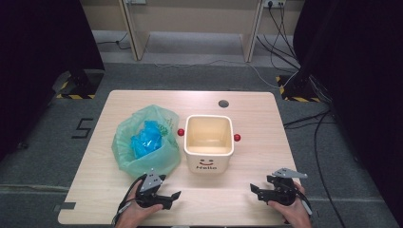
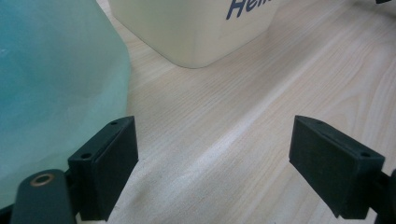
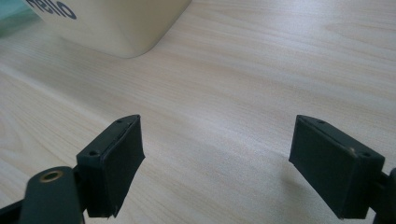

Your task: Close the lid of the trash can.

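Both pairs of black jaws stand spread wide with only bare wood between them, so neither tool grasps anything. In the left gripper view, the left gripper (image 2: 215, 158) hangs low over the pale wooden table (image 2: 224, 121), its jaws rising from the bottom corners of the frame; the translucent green plastic bag (image 2: 51, 84) fills the upper left just beside the left-hand jaw, and the cream square ceramic pot (image 2: 191, 28) with dark lettering sits at the top centre. In the right gripper view, the right gripper (image 3: 215, 161) is equally released, and the same cream pot (image 3: 116, 23) shows at the upper left, well apart from the jaws. From the high view, the left gripper (image 1: 171, 195) lies at the lower left of the table (image 1: 142, 99), held by a hand (image 1: 135, 213) coming in from the bottom edge, just below the green bag (image 1: 124, 151), which holds crumpled blue plastic (image 1: 146, 138). The right gripper (image 1: 256, 191) sits at the lower right in the other hand (image 1: 294, 211), jaws pointing left. The pot (image 1: 208, 164) stands at the table's centre, right beside the bag, open and empty-looking, with a smiling face on its front and a small red knob (image 1: 180, 132) on each side.
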`<move>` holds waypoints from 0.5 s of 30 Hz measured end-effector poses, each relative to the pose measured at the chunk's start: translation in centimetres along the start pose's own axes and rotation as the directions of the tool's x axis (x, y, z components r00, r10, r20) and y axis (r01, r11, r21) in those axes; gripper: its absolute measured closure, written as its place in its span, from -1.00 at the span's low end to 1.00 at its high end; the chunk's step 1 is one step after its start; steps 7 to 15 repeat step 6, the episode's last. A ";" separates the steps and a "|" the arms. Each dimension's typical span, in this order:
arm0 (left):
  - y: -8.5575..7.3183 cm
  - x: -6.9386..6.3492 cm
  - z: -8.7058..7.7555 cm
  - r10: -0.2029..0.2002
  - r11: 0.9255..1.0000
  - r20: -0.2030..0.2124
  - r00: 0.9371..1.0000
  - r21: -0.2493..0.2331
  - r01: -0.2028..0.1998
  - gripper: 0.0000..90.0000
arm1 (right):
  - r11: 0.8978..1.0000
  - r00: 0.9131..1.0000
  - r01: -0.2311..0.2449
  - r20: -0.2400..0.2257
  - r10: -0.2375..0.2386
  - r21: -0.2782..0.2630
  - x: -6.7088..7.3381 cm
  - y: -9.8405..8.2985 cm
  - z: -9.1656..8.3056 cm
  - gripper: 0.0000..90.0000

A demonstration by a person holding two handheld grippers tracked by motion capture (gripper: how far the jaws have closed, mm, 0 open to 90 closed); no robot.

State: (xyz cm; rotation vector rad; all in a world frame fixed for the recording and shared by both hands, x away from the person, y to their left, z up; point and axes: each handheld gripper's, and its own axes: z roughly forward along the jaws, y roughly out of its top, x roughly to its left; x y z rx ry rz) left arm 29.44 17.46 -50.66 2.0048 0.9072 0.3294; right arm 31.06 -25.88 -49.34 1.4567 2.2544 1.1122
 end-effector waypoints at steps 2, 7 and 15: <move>0.0 0.0 0.0 -0.003 1.000 0.001 1.000 -0.001 0.003 -0.67 | 1.000 1.000 -0.002 -0.001 0.002 0.001 0.0 0.0 0.0 -0.61; 0.0 0.0 0.0 -0.003 1.000 0.003 1.000 0.000 0.003 -0.67 | 1.000 1.000 -0.007 -0.002 0.007 0.005 -0.1 -0.1 0.1 -0.61; 0.0 0.0 0.0 -0.003 1.000 0.003 1.000 0.000 0.003 -0.67 | 1.000 1.000 -0.007 -0.002 0.007 0.005 -0.1 -0.1 0.1 -0.61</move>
